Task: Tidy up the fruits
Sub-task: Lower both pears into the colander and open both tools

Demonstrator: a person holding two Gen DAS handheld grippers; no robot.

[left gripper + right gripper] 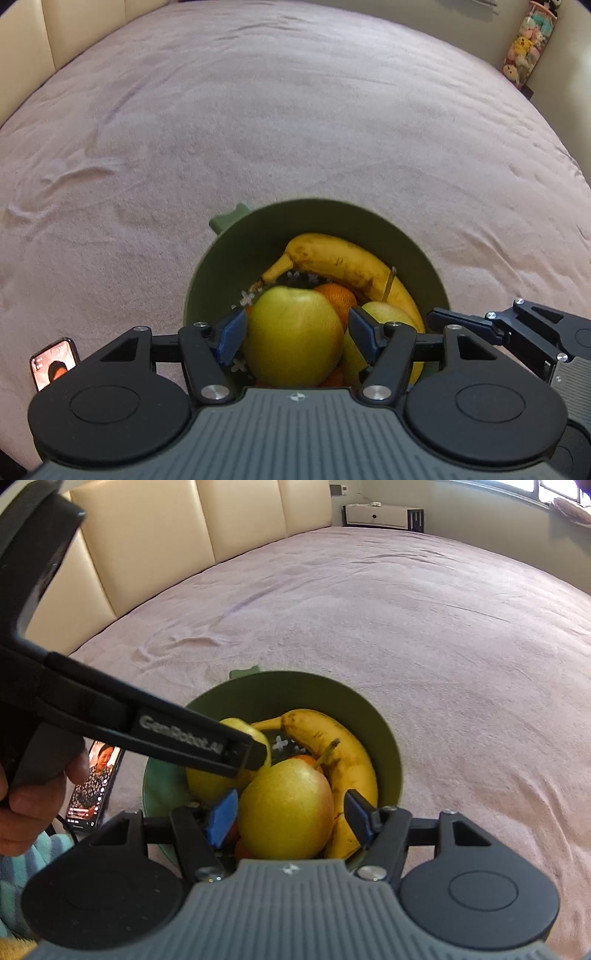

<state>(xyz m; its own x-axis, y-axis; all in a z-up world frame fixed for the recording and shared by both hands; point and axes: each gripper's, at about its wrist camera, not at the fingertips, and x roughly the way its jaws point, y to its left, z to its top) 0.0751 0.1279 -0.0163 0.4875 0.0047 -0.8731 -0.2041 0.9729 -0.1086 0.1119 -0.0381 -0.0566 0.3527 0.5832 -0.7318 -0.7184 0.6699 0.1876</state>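
A green bowl [369, 229] stands on the pink bedspread and holds a banana [343, 262], an orange [338, 295] and yellow-green apples. My left gripper [297, 332] is over the bowl with its blue pads on both sides of a yellow-green apple [293, 336]. My right gripper [291, 812] is over the same bowl [332, 694] with its pads on both sides of a yellow-red apple [286, 812]. The banana [332, 746] lies behind it. The left gripper's body crosses the right wrist view over the other apple [210, 779].
A phone [92, 786] with a lit screen lies on the bed left of the bowl, also in the left wrist view [53, 363]. A cream padded headboard [184, 528] runs behind. A tube of plush toys [528, 44] stands at the far right.
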